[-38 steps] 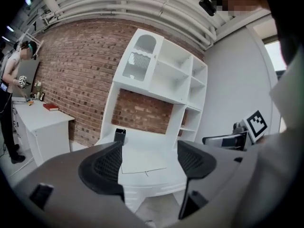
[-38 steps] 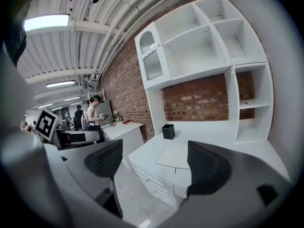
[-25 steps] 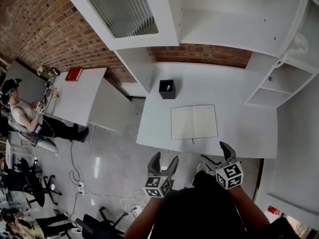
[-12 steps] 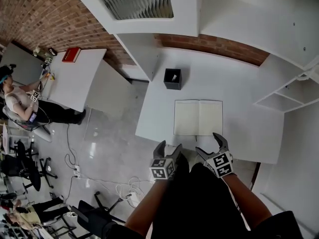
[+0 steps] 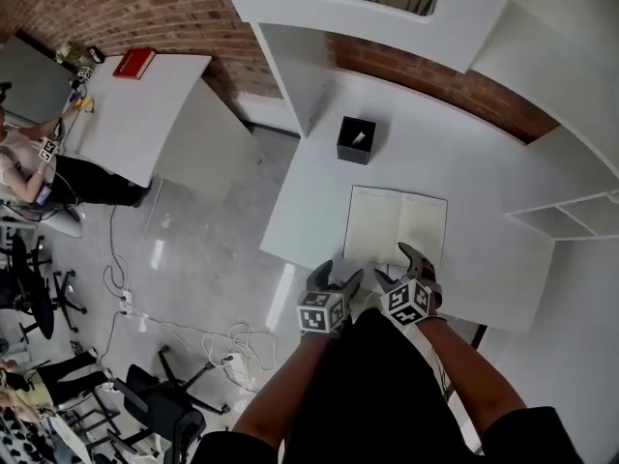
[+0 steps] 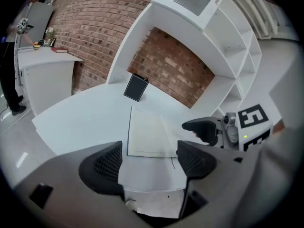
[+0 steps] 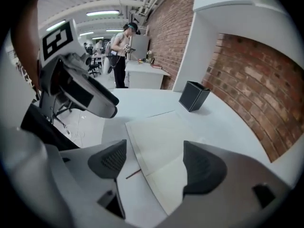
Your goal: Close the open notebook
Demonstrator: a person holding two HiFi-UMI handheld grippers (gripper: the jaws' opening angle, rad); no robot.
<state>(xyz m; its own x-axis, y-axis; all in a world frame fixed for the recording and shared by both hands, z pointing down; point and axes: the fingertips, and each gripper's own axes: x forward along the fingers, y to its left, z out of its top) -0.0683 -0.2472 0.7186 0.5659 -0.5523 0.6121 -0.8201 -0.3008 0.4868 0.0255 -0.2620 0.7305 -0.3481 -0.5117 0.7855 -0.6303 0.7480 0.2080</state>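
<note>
The open notebook (image 5: 397, 228) lies flat on the white table (image 5: 309, 211), blank cream pages up, with a thin ribbon marker at its near edge. My left gripper (image 5: 338, 275) is open over the table's front edge, just left of the notebook's near corner, with nothing between its fingers. My right gripper (image 5: 398, 264) hovers over the notebook's near edge; its jaws are wide and closing, and the pads touch nothing. In the left gripper view the notebook (image 6: 147, 134) lies beyond the gripper (image 6: 151, 161). In the right gripper view the spine (image 7: 161, 146) runs between the jaws of the gripper (image 7: 154, 163).
A black box (image 5: 356, 139) stands on the table beyond the notebook. White shelving (image 5: 571, 211) borders the table at the right, with a brick wall behind. A second white table (image 5: 145, 114) with a red object (image 5: 133, 63) stands at the left; cables (image 5: 222, 341) lie on the floor.
Both grippers have come down and forward from in front of the table to the notebook's near edge. The right gripper has rolled and now reaches over the page.
</note>
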